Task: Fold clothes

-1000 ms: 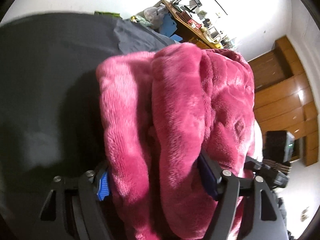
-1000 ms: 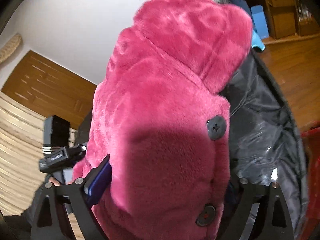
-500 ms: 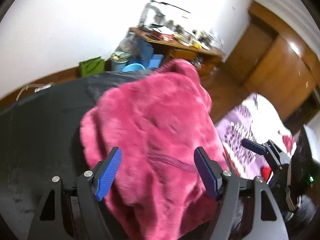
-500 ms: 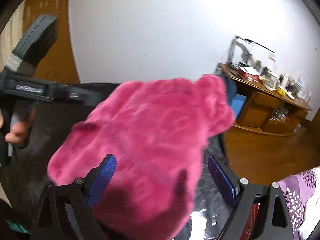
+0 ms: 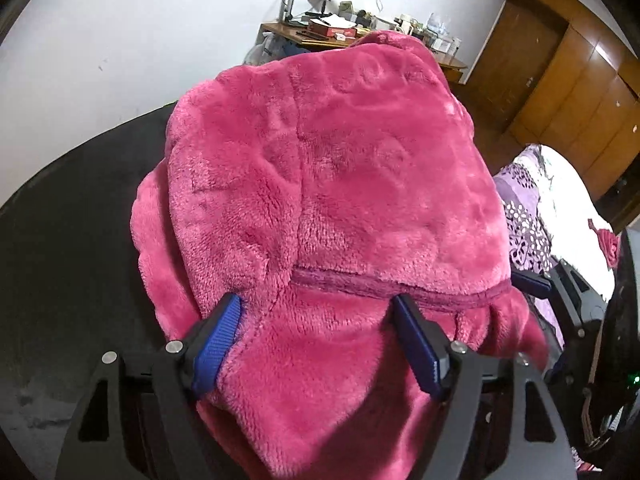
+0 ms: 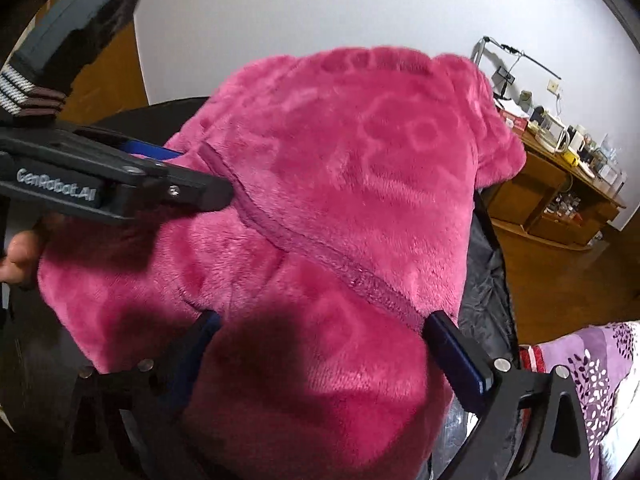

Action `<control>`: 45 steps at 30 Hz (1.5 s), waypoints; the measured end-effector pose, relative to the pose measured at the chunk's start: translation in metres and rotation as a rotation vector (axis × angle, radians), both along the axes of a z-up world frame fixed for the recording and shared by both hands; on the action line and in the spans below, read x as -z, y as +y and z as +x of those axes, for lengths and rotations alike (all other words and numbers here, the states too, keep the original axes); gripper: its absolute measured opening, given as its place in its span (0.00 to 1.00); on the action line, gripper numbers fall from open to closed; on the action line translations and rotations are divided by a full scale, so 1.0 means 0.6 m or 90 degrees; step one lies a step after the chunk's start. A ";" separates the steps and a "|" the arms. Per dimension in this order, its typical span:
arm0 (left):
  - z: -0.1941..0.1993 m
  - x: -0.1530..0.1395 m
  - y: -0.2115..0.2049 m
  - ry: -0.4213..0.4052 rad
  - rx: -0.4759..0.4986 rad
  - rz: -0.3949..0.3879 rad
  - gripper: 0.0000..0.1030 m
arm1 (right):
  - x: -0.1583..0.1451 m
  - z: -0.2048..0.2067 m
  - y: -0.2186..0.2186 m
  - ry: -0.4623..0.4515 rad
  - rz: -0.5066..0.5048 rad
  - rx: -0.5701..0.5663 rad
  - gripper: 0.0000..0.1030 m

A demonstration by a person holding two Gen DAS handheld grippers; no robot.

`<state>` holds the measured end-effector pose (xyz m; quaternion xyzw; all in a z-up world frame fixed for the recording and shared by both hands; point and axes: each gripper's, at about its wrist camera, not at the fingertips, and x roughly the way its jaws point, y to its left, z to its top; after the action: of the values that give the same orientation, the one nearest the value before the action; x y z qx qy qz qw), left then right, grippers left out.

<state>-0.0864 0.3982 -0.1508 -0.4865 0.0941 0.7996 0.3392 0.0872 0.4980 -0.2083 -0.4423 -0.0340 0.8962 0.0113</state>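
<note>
A plush magenta garment [image 5: 332, 200] is seen heaped on a dark cloth surface [image 5: 68, 240], filling the middle of both wrist views. In the left wrist view, the left gripper [image 5: 320, 320] is held at the 6 o'clock edge with its blue-padded fingers [image 5: 218, 340] spread apart; the near fold of the fleece bulges up between them, and a stitched hem [image 5: 400, 288] is laid across from pad to pad just beyond the tips. The pads are not seen pressing into the pile, so the grip is read as released, with the jaws having just been opening a little. In the right wrist view, the right gripper [image 6: 320, 328] is likewise set at 6 o'clock, its jaws spread to their widest after having just been opening, and the same garment [image 6: 360, 180] is mounded between and ahead of them (the left pad is in shadow, the right pad [image 6: 456, 356] stands just beside the fleece). The hem [image 6: 312, 248] is seen running from 10 o'clock down toward 4 o'clock. The left gripper's black body [image 6: 112, 184] is seen entering from 9 o'clock, its tip touching the garment's edge, with a hand [image 6: 20, 256] visible behind it. A wooden desk [image 6: 560, 184] cluttered with small items is placed at 3 o'clock, and a purple patterned bedspread [image 6: 592, 364] lies at 4 o'clock. Whether the garment is fully folded cannot be told.
</note>
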 end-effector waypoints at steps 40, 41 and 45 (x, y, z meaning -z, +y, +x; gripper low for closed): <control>0.114 -0.134 -0.119 0.079 -0.109 -0.075 1.00 | -0.112 -0.008 -0.044 -0.030 -0.039 0.184 1.00; 0.114 -0.136 -0.130 0.076 -0.112 -0.072 1.00 | -0.116 -0.011 -0.047 -0.027 -0.034 0.185 1.00; 0.109 -0.138 -0.173 0.059 -0.134 -0.060 1.00 | -0.141 -0.034 -0.048 -0.007 -0.010 0.197 1.00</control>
<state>-0.0208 0.2942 -0.0683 -0.4713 0.0955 0.8472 0.2256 0.0667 0.4691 -0.1237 -0.4474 0.0417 0.8814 0.1457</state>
